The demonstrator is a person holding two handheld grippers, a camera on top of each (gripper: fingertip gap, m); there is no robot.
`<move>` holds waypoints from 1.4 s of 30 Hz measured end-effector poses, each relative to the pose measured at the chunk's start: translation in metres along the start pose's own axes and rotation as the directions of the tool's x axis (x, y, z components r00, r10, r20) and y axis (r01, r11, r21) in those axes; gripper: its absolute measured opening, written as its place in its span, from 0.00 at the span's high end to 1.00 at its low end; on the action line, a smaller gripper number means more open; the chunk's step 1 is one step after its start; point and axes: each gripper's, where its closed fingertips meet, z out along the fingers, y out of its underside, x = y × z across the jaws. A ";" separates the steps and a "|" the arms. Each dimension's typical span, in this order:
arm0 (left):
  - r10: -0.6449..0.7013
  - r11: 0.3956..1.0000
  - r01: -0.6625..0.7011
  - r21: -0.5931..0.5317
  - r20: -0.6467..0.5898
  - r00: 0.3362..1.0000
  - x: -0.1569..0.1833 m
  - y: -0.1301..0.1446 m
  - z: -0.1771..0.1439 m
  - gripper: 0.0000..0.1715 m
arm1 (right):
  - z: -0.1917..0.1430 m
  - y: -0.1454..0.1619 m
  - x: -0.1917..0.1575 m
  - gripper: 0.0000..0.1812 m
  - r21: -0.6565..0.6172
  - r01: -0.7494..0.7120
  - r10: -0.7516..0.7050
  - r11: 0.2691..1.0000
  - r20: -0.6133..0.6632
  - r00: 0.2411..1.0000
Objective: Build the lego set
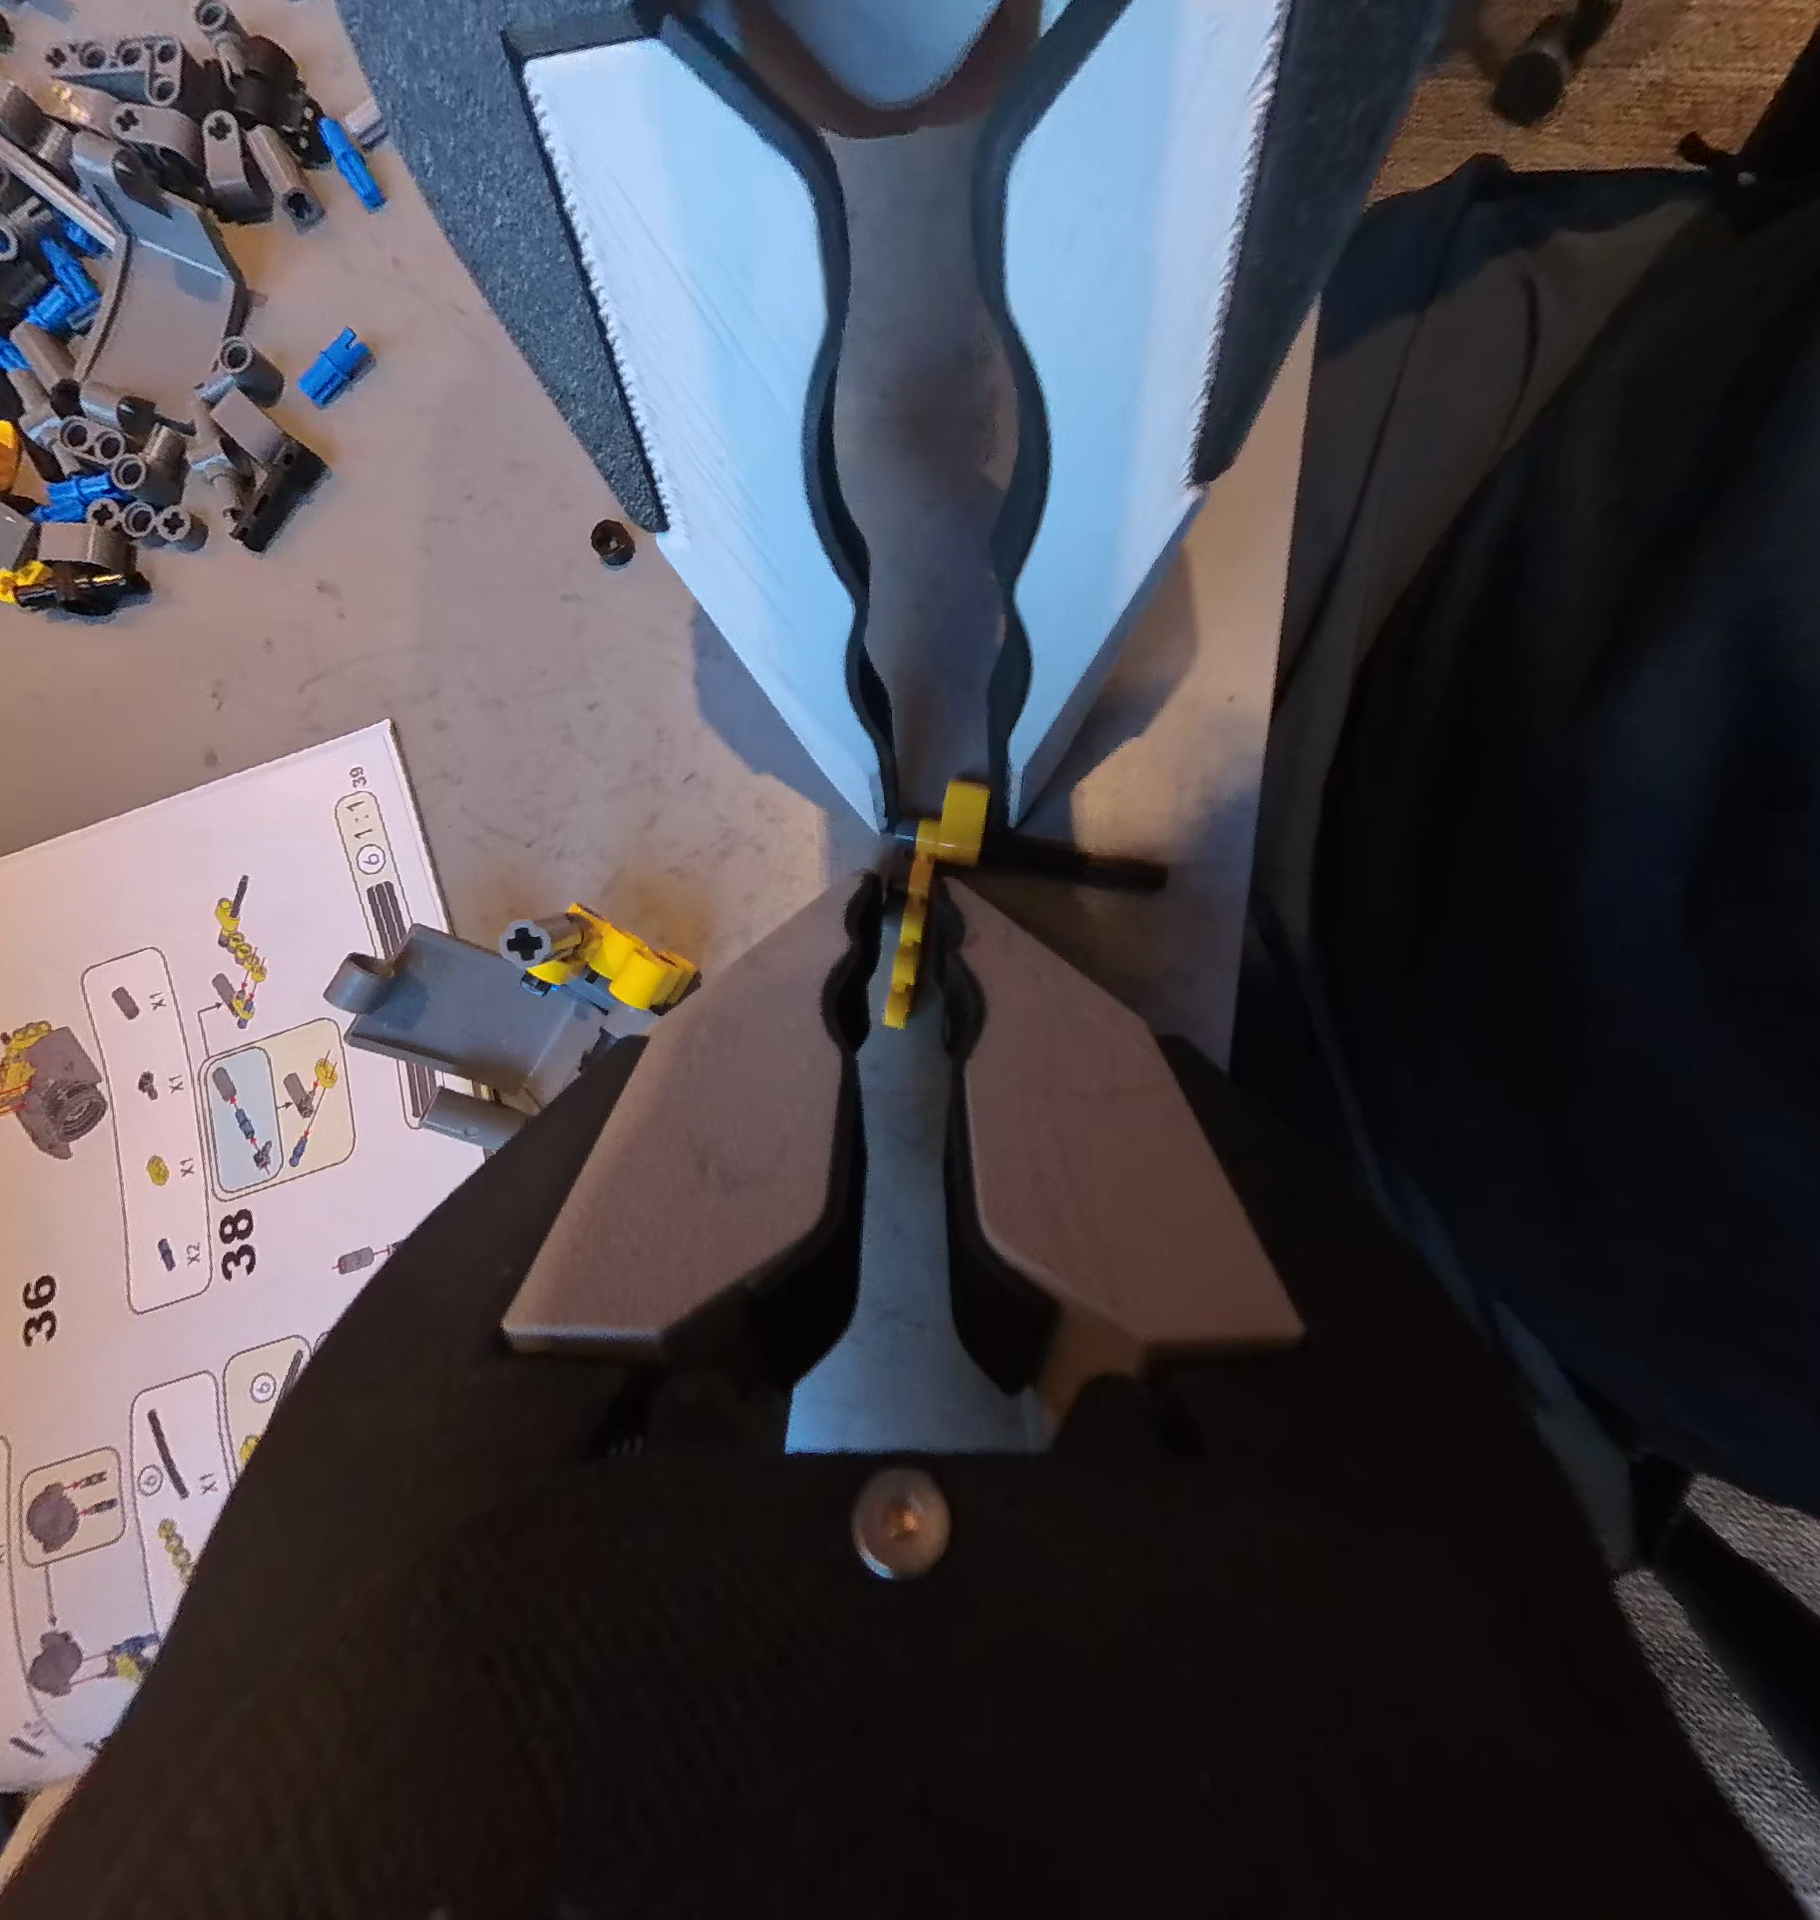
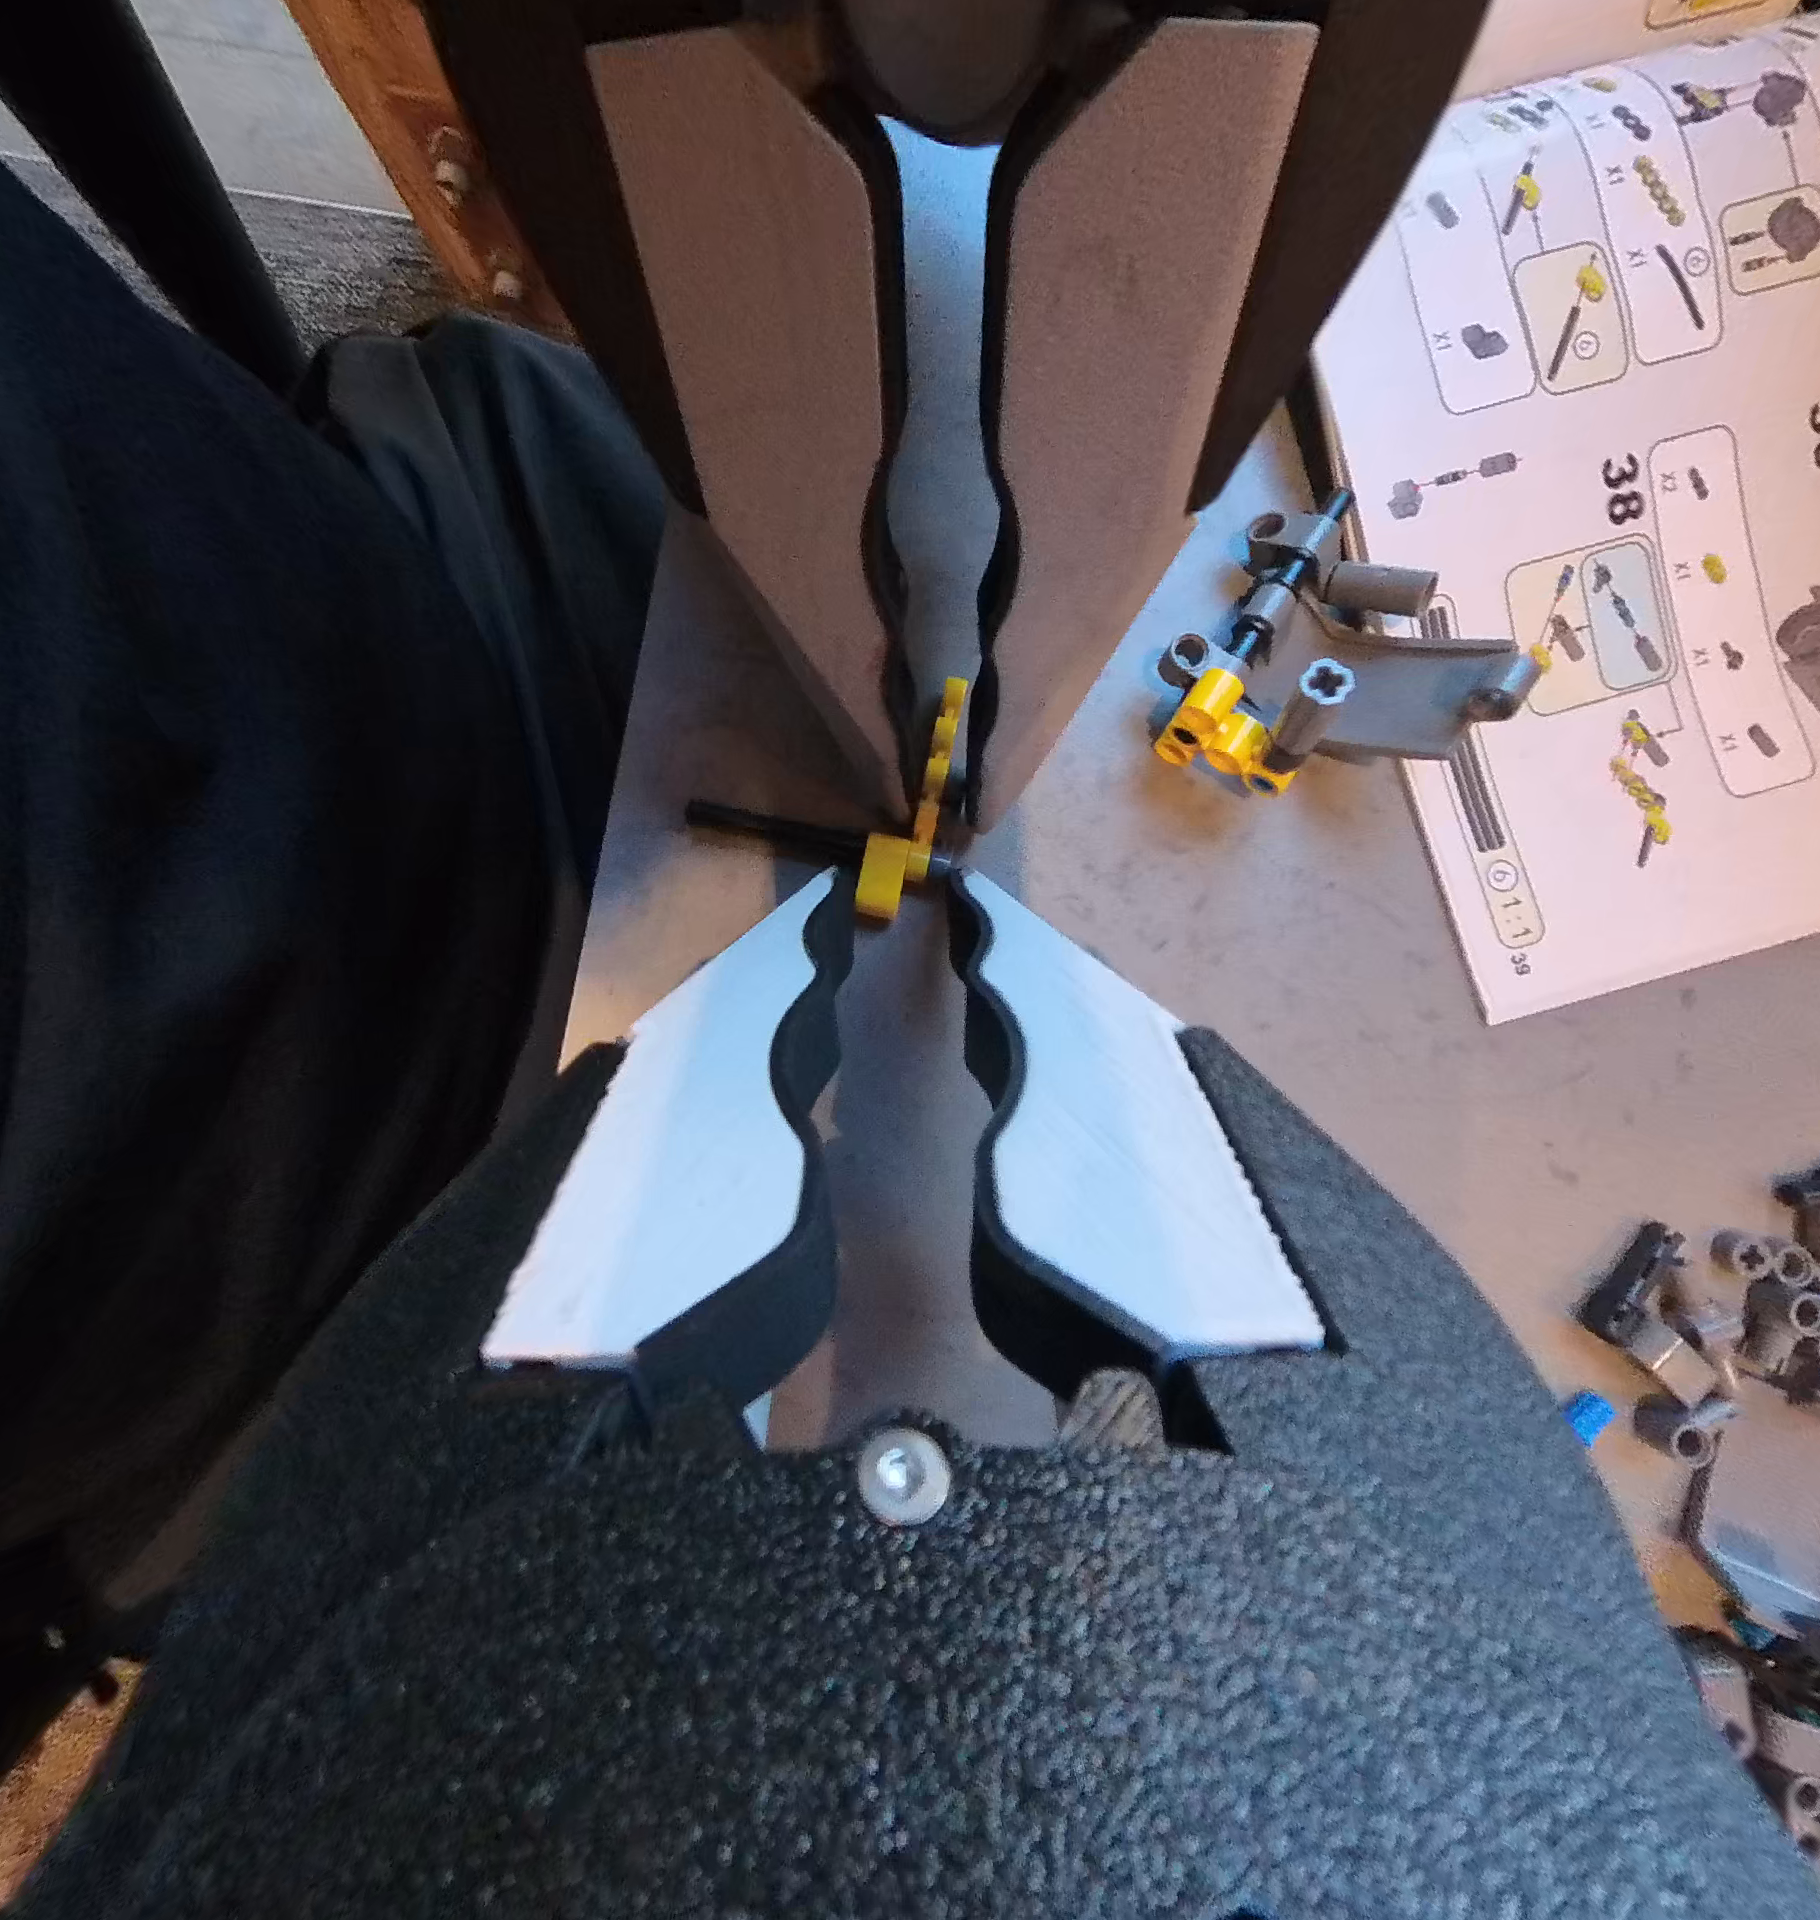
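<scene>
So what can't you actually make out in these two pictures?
- Left wrist view: the left gripper covers part of the yellow beam, so its length is unclear.
- Both views: how the yellow connector joins the black axle is too small to tell.
- Left wrist view: the parts pile is cut by the edge.
- Right wrist view: the booklet runs off frame.

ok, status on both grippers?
Left hand-held gripper shut on yellow beam. Right hand-held gripper shut on yellow connector with black axle. Nothing between.

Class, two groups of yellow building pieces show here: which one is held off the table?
The yellow beam pinched between the left gripper fingers; the other yellow pieces sit on the grey assembly resting beside the instruction booklet.
</scene>
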 end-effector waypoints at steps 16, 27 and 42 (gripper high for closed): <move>-0.001 0.994 -0.002 0.107 0.019 1.000 0.003 -0.001 0.000 0.96 | -0.001 0.001 0.004 0.85 0.044 -0.143 0.144 0.989 -0.032 0.989; 0.030 0.995 -0.032 0.089 0.032 0.999 0.003 0.000 -0.001 0.96 | 0.003 -0.005 -0.020 0.62 0.077 -0.067 0.073 0.995 -0.081 0.994; 0.047 0.996 -0.051 0.069 0.050 0.998 0.008 0.001 -0.002 0.96 | 0.005 -0.006 -0.022 0.72 0.105 -0.121 0.128 0.987 -0.068 0.989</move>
